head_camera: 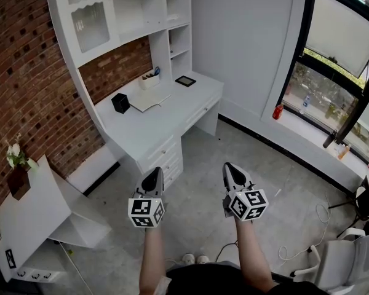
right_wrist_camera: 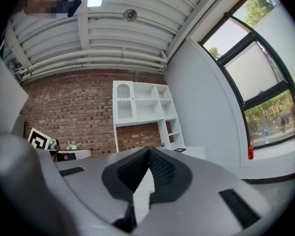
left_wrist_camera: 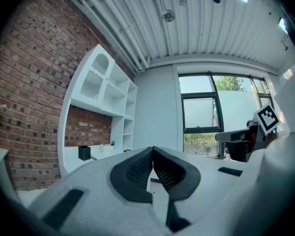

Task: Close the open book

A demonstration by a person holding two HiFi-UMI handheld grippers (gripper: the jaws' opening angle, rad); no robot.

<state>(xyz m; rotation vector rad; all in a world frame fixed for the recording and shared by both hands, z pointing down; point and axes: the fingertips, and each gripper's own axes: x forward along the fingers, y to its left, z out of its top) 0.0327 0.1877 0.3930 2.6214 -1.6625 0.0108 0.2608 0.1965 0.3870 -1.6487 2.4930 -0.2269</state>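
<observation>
The book (head_camera: pixel 149 99) lies open and flat, pale pages up, on the smooth white bench (head_camera: pixel 141 128). It sits just beside a black box (head_camera: pixel 120 102) at the foot of the rough brick wall (head_camera: pixel 24 85). The left tool (head_camera: pixel 154 176) and right tool (head_camera: pixel 232 169) hang well apart from the book, over the speckled grey floor (head_camera: pixel 283 183). Each has its ribbed black pads (left_wrist_camera: pixel 137 168) pressed together at the tips, with nothing between them.
</observation>
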